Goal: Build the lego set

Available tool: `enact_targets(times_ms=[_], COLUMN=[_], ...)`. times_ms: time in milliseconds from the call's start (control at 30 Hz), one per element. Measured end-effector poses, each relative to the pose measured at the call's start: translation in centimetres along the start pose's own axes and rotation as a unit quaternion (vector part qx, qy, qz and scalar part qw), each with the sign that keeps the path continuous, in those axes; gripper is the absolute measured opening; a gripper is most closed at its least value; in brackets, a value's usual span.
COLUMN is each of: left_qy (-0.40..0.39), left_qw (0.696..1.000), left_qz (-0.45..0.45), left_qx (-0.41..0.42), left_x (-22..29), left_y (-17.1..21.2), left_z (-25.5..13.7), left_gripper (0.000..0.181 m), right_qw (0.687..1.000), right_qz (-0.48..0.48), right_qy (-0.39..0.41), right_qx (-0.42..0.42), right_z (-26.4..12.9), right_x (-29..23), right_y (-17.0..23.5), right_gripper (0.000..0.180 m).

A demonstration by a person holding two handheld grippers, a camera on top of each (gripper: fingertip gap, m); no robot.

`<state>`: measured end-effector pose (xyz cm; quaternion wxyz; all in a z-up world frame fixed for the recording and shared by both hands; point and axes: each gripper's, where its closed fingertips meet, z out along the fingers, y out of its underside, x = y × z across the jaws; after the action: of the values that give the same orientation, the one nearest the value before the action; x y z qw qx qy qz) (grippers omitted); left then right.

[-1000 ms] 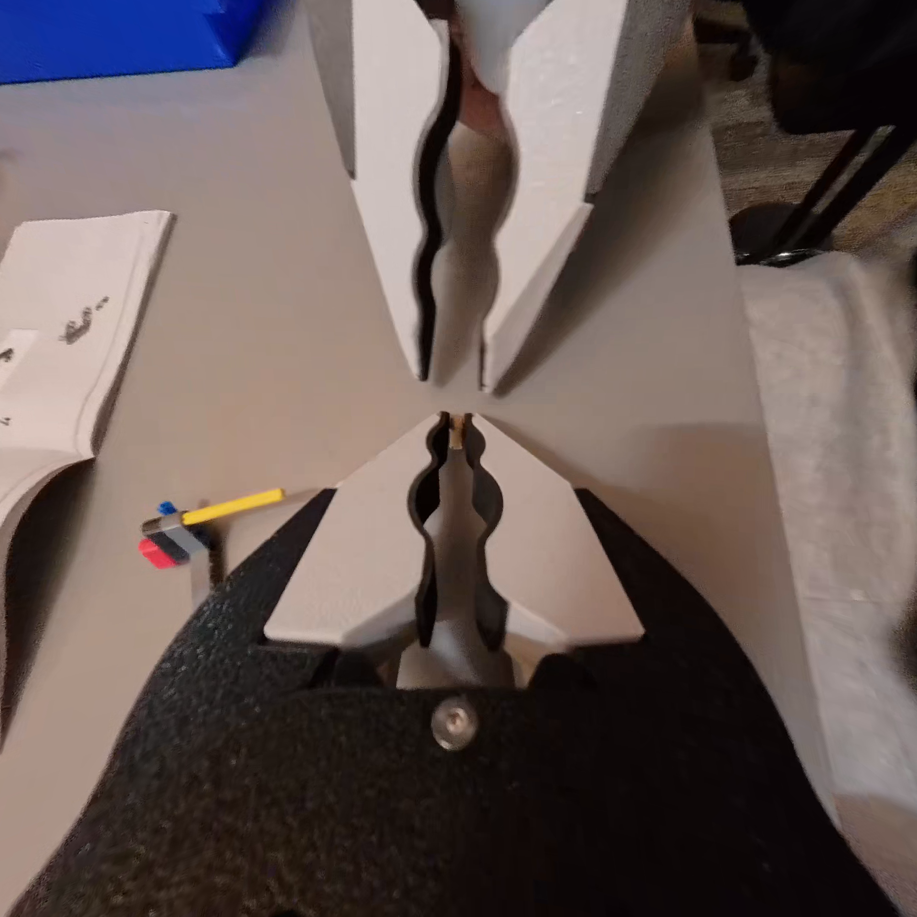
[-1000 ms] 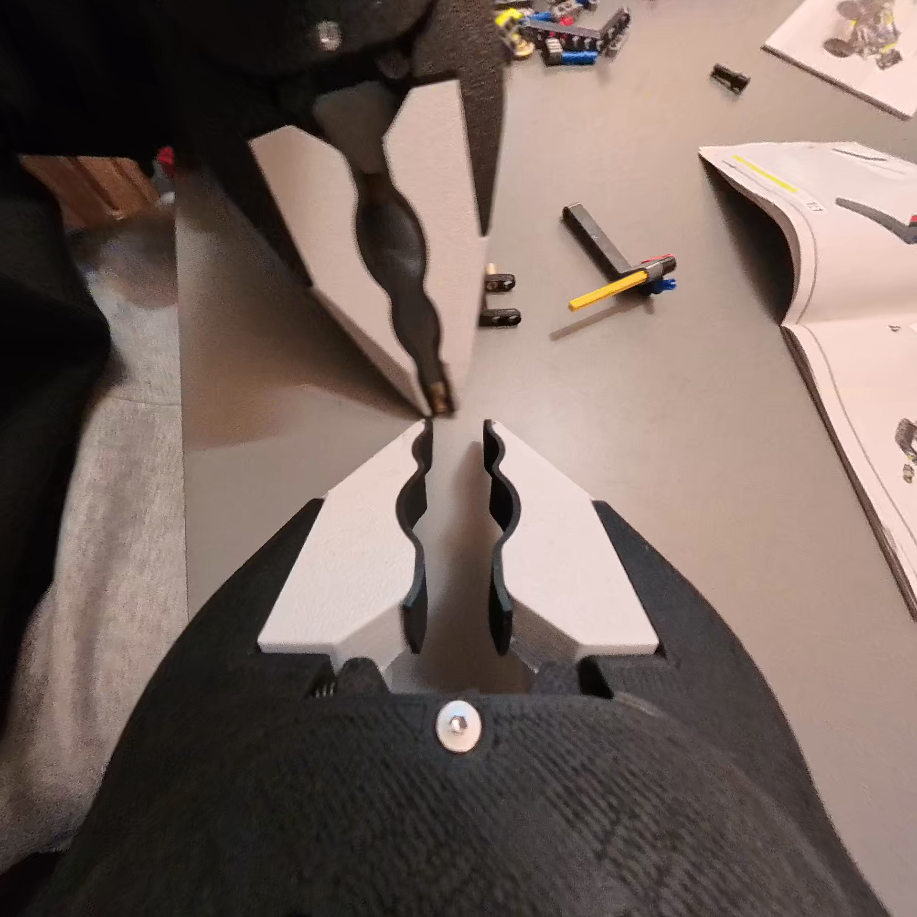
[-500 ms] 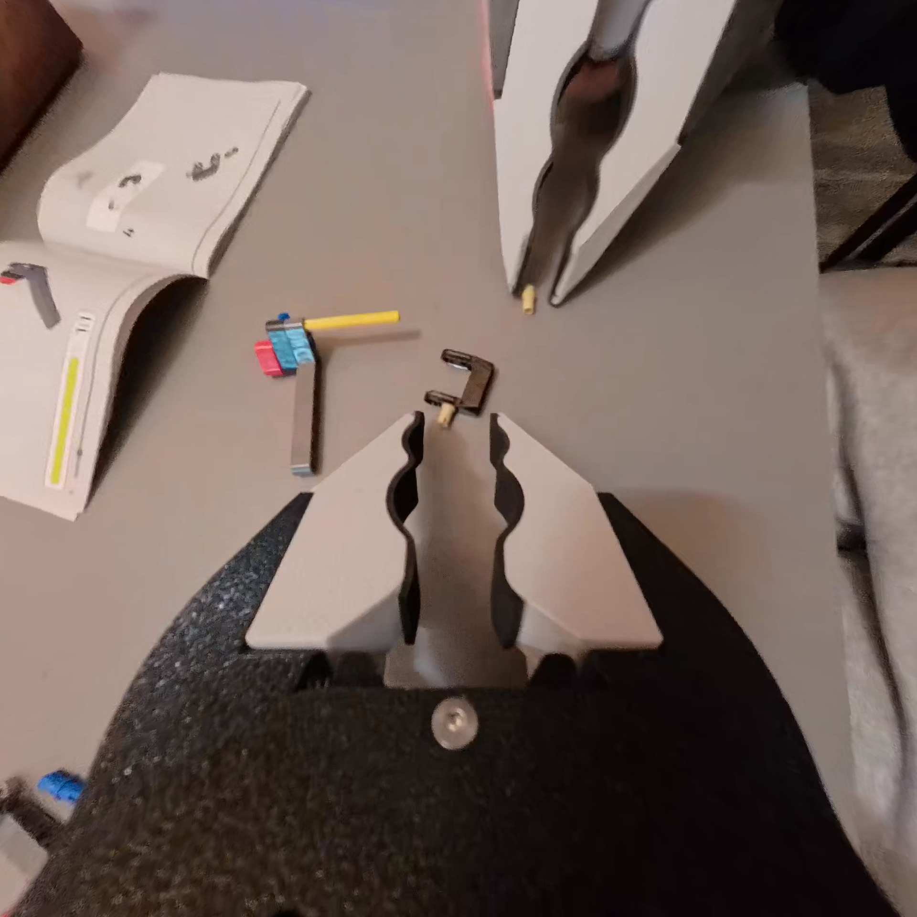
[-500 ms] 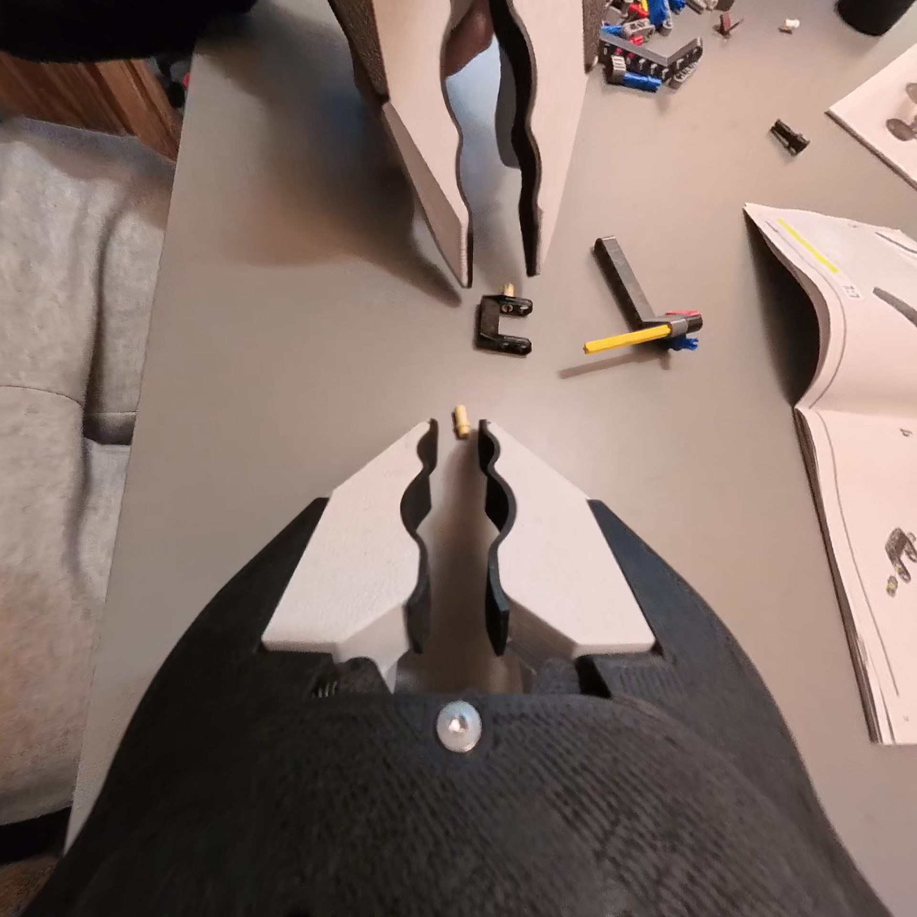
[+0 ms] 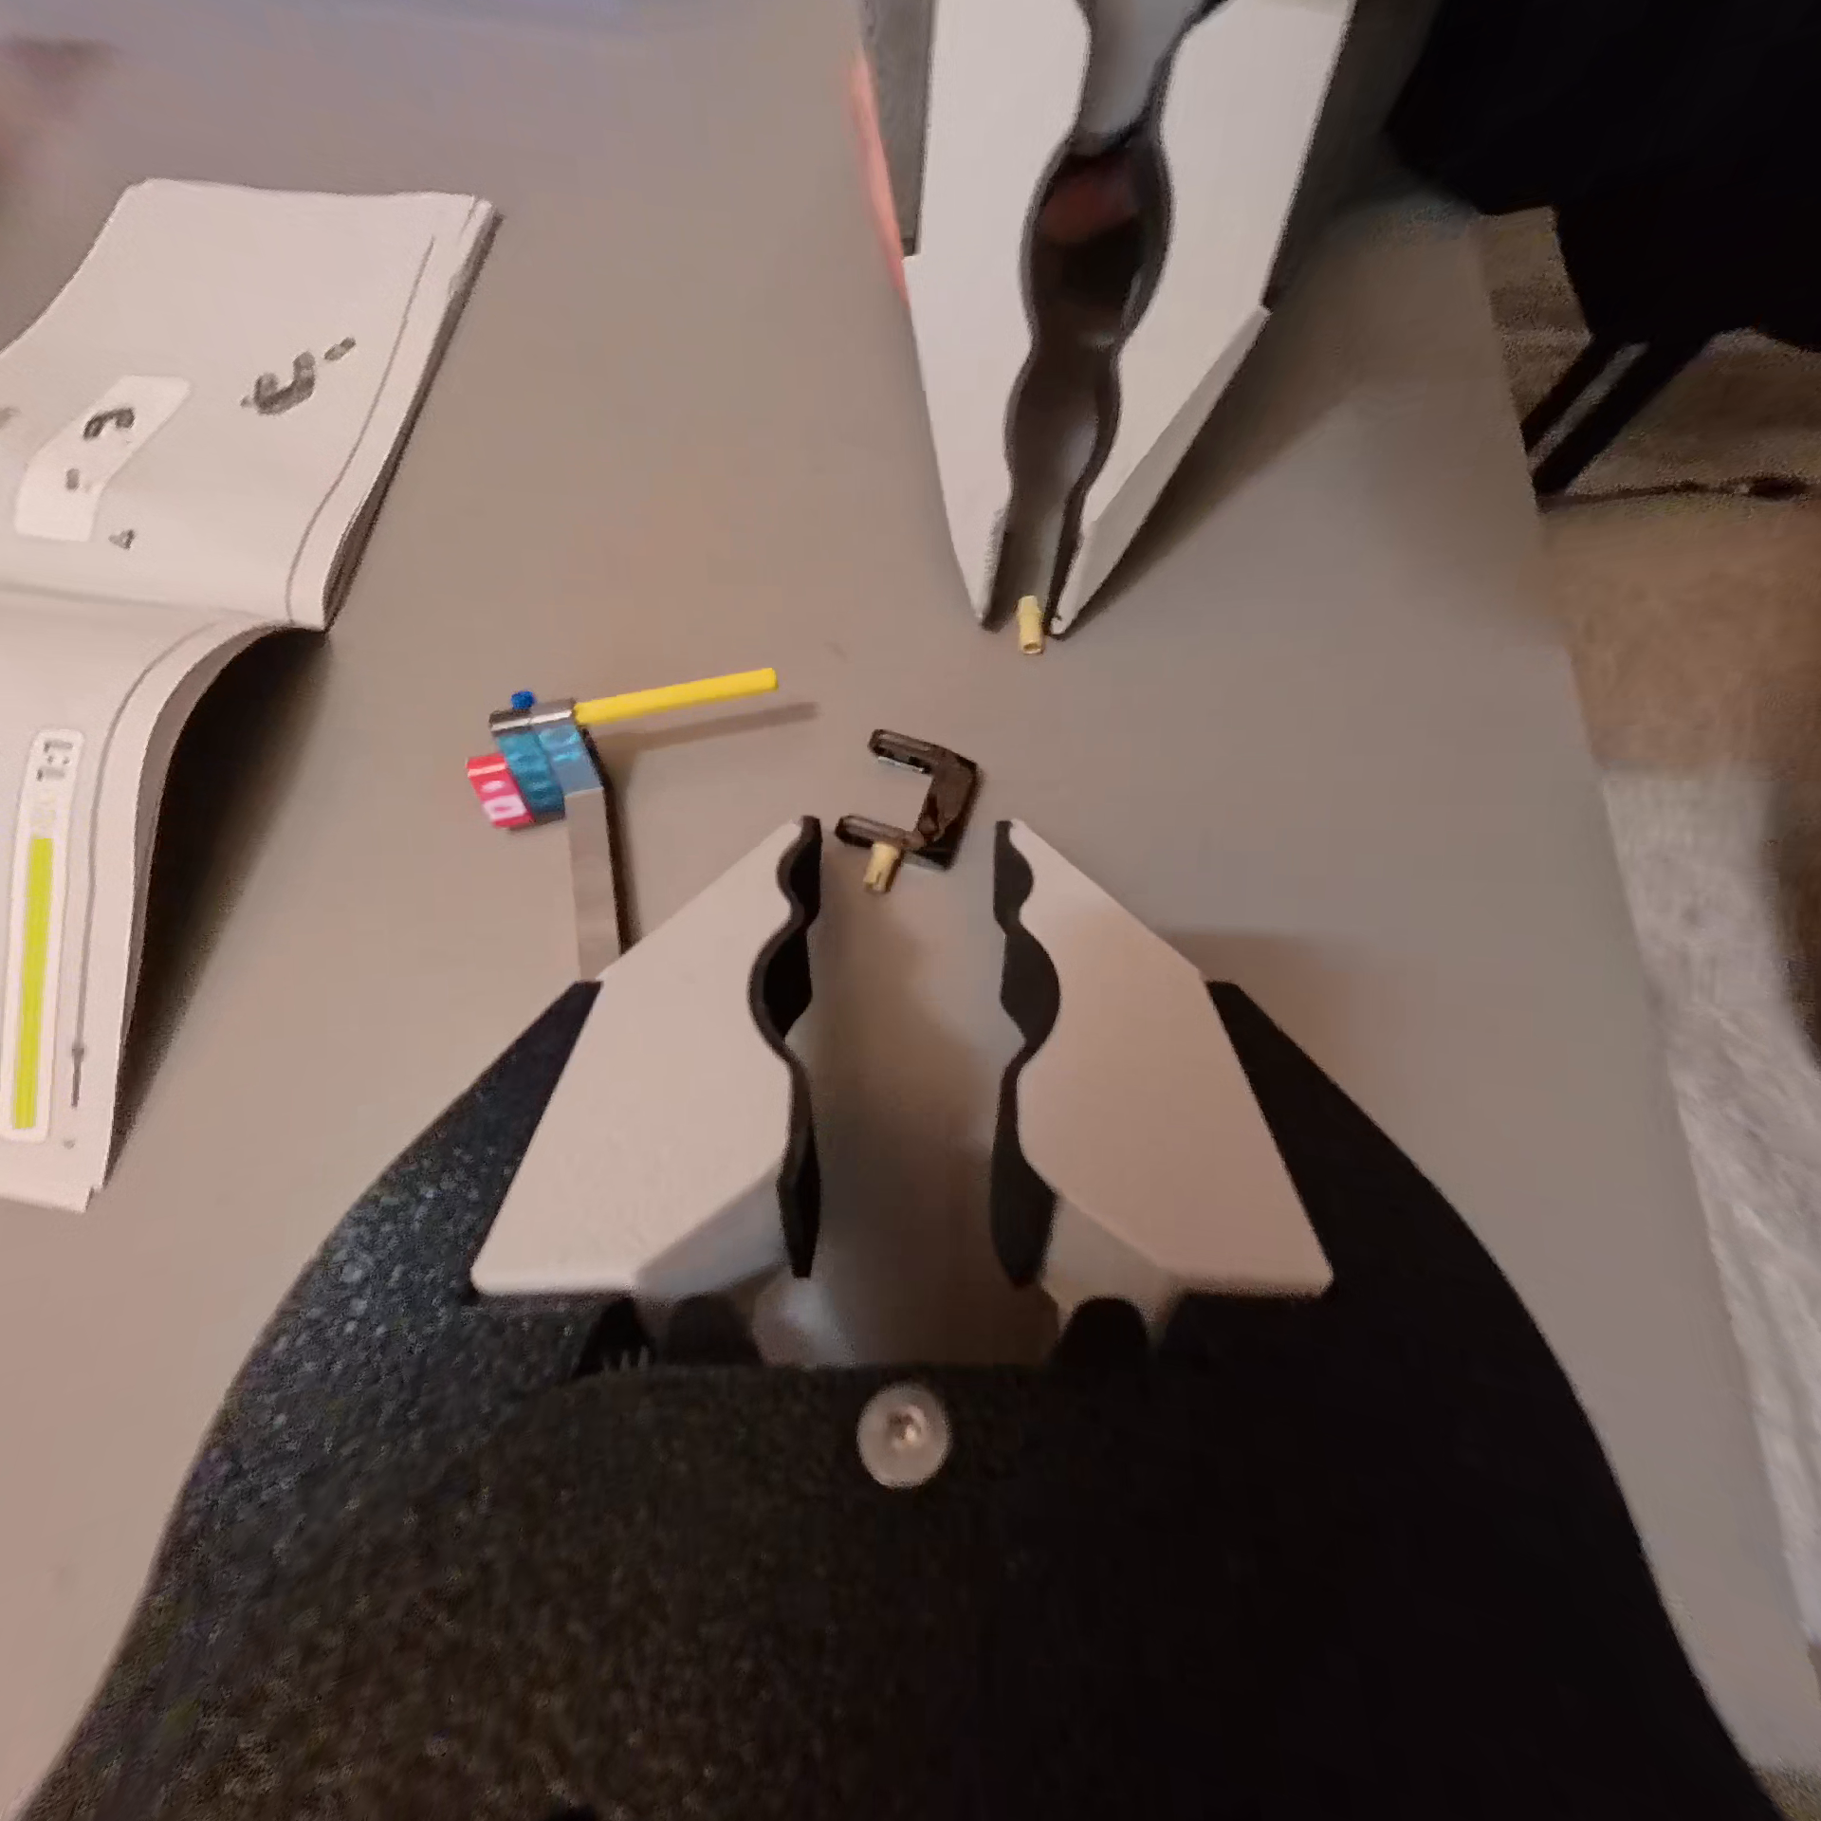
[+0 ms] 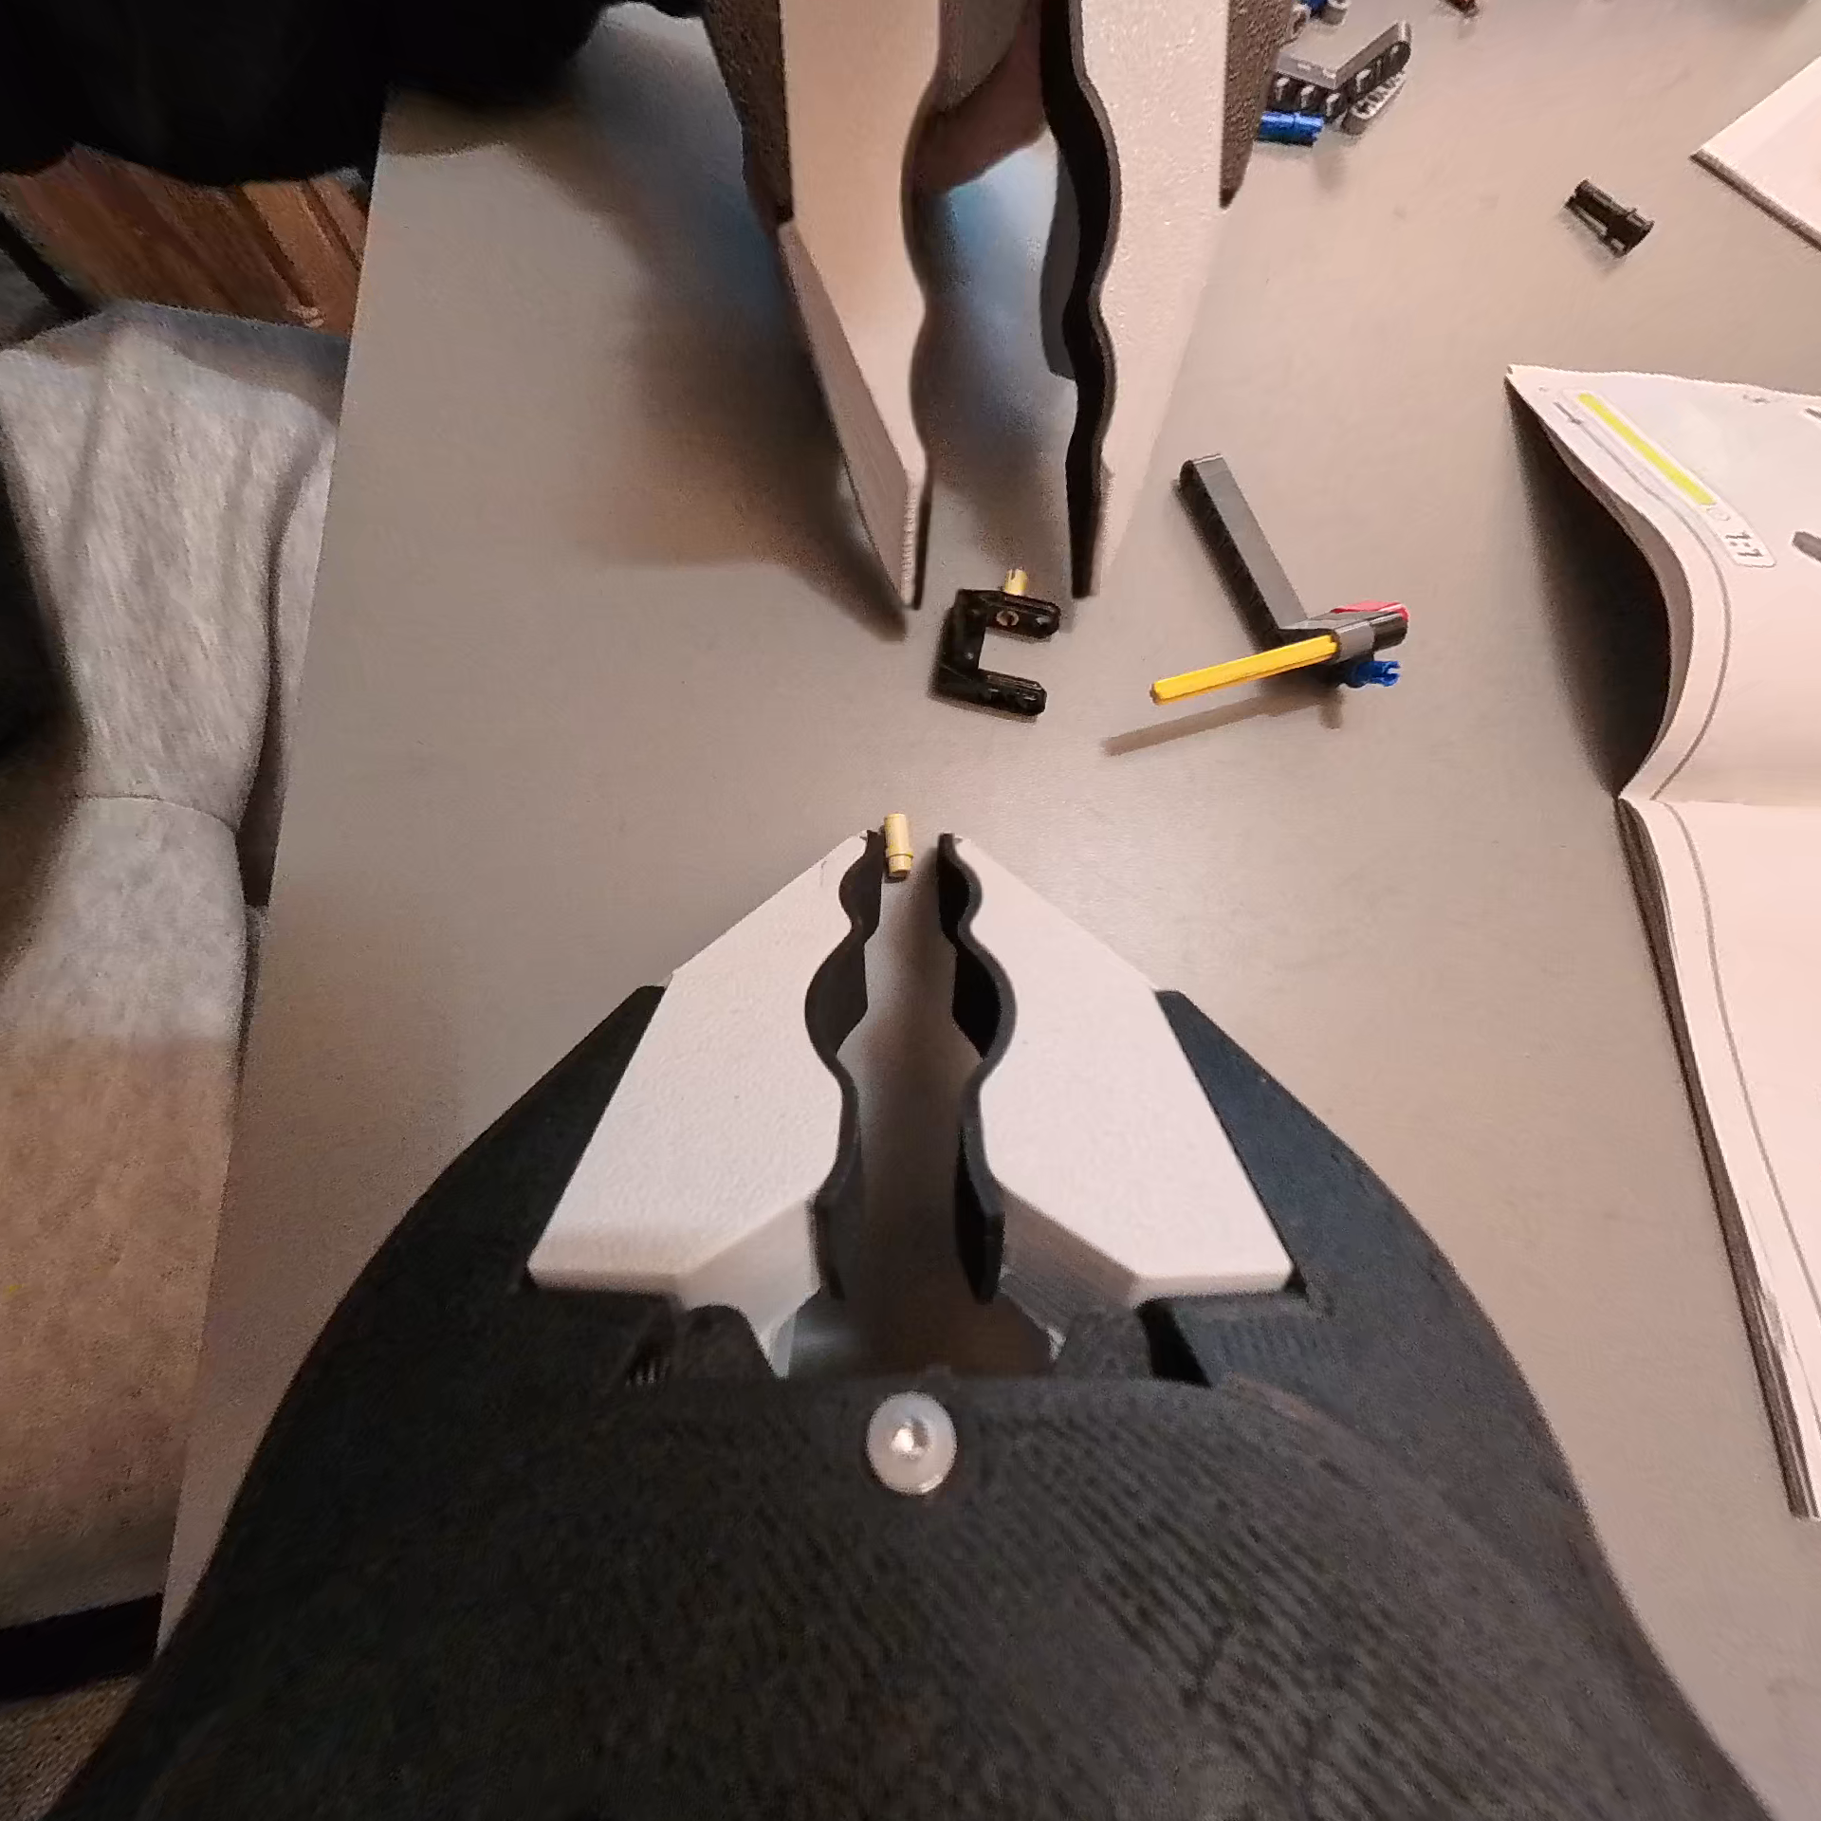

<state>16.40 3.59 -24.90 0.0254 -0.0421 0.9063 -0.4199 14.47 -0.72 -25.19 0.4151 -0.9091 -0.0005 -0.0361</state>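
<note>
Tan pin (image 6: 897, 845) between right gripper (image 6: 905, 849) tips

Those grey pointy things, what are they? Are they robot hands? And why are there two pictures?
They are grippers, like big tweezers, and a person holds one in each hand. Each has a camera looking along its two fingers. One picture is from the left gripper, the other from the right gripper, so each also sees the other one opposite. Both are open and hold nothing. On the grey table lie a black U-shaped lego piece, a small build with a yellow rod, and an open instruction booklet. A tiny tan pin lies right at the right gripper's tips, seemingly loose.
</note>
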Motion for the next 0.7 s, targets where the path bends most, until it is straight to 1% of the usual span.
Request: enact_targets(times_ms=[100, 200, 267, 300, 333, 367, 400, 533, 700], left_qy=[0.009, 0.013, 0.032, 0.042, 0.044, 0.045, 0.050, 0.074, 0.121], left_qw=[0.999, 0.997, 0.995, 0.994, 0.994, 0.992, 0.990, 0.987, 0.986], left_qz=[0.029, 0.070, 0.093, 0.095, 0.099, 0.107, 0.111, 0.112, 0.099], left_qx=[-0.015, -0.008, -0.008, -0.018, -0.033, -0.055, -0.067, -0.084, -0.057], left_x=[-0.1, -0.1, 0.7, 0.9, 0.9, 0.8, 0.9, 1.3, 1.3], left_y=[0.2, -0.5, -1.0, -1.0, -0.7, -0.3, -0.2, -0.4, -0.5], left_z=[0.4, 0.3, 0.2, 0.3, 0.5, 0.8, 1.0, 1.5, 1.6], left_gripper=[0.033, 0.026, 0.021, 0.020, 0.016, 0.008, 0.006, 0.006, 0.006], right_qw=[1.000, 1.000, 1.000, 1.000, 1.000, 1.000, 1.000, 1.000, 1.000], right_qz=[0.004, 0.010, 0.008, 0.008, 0.009, 0.009, 0.008, 0.001, 0.004], right_qy=[-0.005, -0.009, -0.005, -0.007, -0.007, -0.008, -0.007, -0.002, -0.009], right_qx=[-0.001, -0.001, -0.001, -0.001, -0.001, -0.001, -0.001, -0.001, -0.001], right_z=[-0.1, -0.2, -0.2, -0.2, -0.2, -0.2, -0.2, -0.2, -0.3], right_x=[-0.1, -0.1, -0.1, -0.1, -0.1, -0.1, -0.1, -0.1, -0.2], right_y=[0.1, 0.2, 0.2, 0.3, 0.3, 0.3, 0.3, 0.3, 0.3], right_gripper=[0.007, 0.004, 0.005, 0.005, 0.005, 0.005, 0.005, 0.004, 0.004])
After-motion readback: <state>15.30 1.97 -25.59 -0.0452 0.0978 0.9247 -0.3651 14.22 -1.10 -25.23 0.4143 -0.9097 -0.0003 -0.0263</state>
